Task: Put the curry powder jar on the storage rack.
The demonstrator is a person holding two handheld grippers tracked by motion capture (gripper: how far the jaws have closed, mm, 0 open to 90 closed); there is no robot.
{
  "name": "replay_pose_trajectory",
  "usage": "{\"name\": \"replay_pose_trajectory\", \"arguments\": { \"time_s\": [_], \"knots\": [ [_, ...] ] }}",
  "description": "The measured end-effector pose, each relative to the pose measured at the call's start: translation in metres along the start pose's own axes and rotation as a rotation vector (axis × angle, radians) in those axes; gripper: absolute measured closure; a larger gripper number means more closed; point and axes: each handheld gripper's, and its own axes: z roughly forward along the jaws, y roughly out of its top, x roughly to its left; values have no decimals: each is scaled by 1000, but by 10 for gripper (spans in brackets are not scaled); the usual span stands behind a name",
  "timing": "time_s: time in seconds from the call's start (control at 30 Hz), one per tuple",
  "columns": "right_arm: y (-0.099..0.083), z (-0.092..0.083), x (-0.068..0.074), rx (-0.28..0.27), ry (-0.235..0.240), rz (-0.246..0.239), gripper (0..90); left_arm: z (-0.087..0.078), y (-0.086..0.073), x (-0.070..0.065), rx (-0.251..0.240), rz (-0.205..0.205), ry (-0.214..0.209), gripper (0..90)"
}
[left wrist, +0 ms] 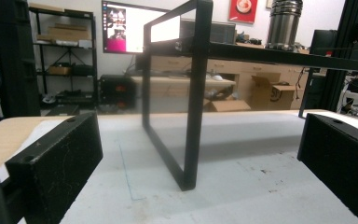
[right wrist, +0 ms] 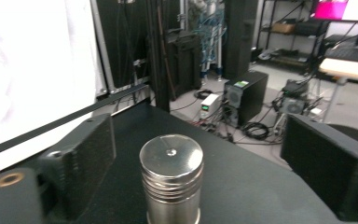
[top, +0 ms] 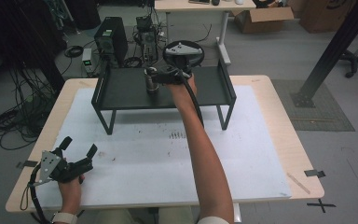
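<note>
A shiny metal cylinder with a ridged band stands upright on the black raised stand at the table's far side. My right gripper reaches over the stand, and its jaws flank the cylinder with a gap on each side, so it is open and touching nothing. The cylinder shows atop the stand in the left gripper view. My left gripper rests near the table's front left corner, open and holding nothing.
A white mat covers the wooden table. Behind the table, on the floor, are a computer tower and tangled cables. A black post rises at the right, and cardboard boxes sit beyond.
</note>
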Motion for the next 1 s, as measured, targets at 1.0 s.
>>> {"name": "replay_pose_trajectory", "arguments": {
  "time_s": [1.0],
  "knots": [
    [-18, -89, -2, -172, -64, -17, 0, 0, 0, 0, -3, 4, -2, 2]
  ]
}}
